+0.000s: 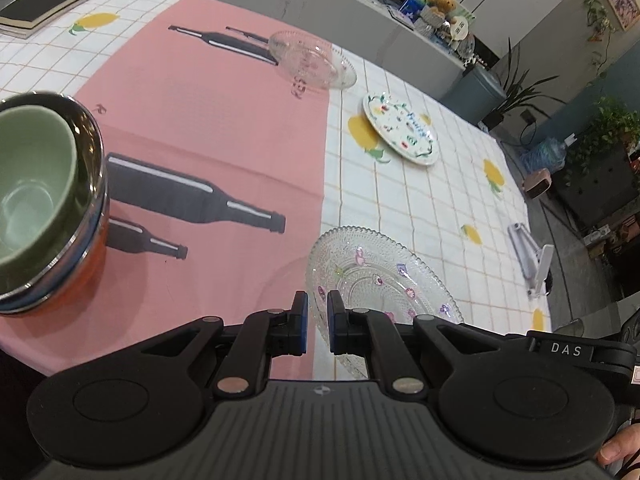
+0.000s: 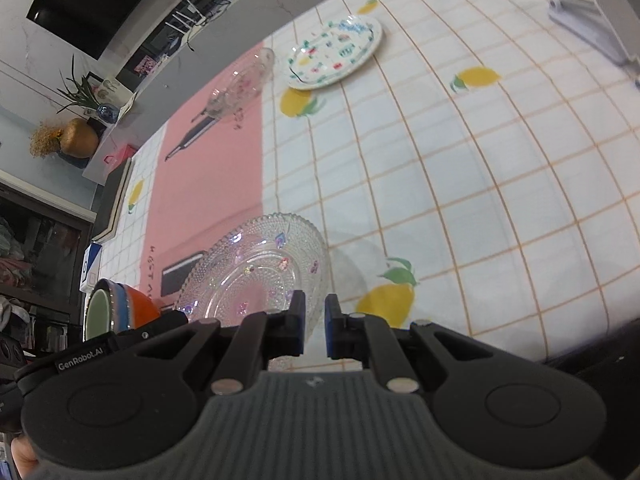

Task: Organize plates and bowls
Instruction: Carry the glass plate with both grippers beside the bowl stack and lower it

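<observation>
A clear glass plate [image 1: 372,276] with small flower marks hangs tilted above the table, held by its rim from two sides. My left gripper [image 1: 317,322] is shut on its near edge. My right gripper [image 2: 315,324] is shut on the opposite edge of the same plate [image 2: 256,272]. A green bowl [image 1: 32,196] sits nested in a steel-rimmed orange bowl [image 1: 86,276] at the left. Another clear glass plate [image 1: 312,60] lies at the far side on the pink cloth. A white plate with a floral print [image 1: 400,130] lies on the checked cloth beyond.
A black notebook [image 1: 52,0] lies at the far left corner of the table. A grey folding stand [image 1: 528,256] rests near the right table edge. A pink cloth [image 1: 208,112] printed with dark bottles covers the middle. Shelves and plants stand beyond the table.
</observation>
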`<action>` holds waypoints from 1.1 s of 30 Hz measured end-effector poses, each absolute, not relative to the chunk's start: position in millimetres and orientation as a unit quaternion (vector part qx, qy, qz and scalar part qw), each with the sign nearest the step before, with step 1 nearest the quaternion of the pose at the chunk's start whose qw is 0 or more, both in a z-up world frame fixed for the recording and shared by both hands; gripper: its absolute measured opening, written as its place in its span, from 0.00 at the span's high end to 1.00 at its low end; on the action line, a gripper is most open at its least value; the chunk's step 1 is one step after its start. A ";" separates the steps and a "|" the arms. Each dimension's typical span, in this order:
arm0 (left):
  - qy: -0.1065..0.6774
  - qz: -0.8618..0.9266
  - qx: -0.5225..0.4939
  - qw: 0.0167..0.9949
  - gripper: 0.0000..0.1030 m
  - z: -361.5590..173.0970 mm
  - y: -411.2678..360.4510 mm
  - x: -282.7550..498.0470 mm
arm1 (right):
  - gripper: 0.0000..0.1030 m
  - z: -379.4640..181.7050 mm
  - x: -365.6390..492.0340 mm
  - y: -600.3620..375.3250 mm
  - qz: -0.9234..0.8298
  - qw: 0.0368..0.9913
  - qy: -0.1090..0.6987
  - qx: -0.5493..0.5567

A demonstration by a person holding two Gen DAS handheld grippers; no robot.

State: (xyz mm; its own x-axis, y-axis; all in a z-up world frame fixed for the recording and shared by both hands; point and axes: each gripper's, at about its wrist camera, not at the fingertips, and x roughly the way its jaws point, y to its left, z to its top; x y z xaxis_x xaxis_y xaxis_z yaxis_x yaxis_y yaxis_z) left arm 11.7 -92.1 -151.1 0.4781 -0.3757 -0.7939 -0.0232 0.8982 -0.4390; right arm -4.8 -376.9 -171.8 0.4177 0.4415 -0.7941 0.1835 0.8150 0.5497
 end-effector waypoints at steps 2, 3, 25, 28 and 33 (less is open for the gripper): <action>0.503 -0.104 -0.196 0.835 0.91 -155.7 -94.4 12.4 | 0.93 -178.3 -3.4 -378.1 0.081 0.787 0.536 0.293; 0.504 -0.103 -0.195 0.835 0.91 -158.2 -95.0 12.9 | 0.93 -180.7 -3.0 -378.3 0.081 0.787 0.538 0.291; 0.526 -0.080 -0.173 0.829 0.90 -189.5 -105.8 16.4 | 0.94 -209.0 8.2 -376.7 0.083 0.785 0.556 0.263; 0.527 -0.077 -0.172 0.829 0.90 -192.0 -106.0 16.4 | 0.94 -211.6 10.0 -375.7 0.083 0.783 0.559 0.260; 0.526 -0.067 -0.169 0.831 0.90 -193.4 -103.1 17.7 | 0.94 -214.7 13.4 -371.0 0.085 0.781 0.563 0.257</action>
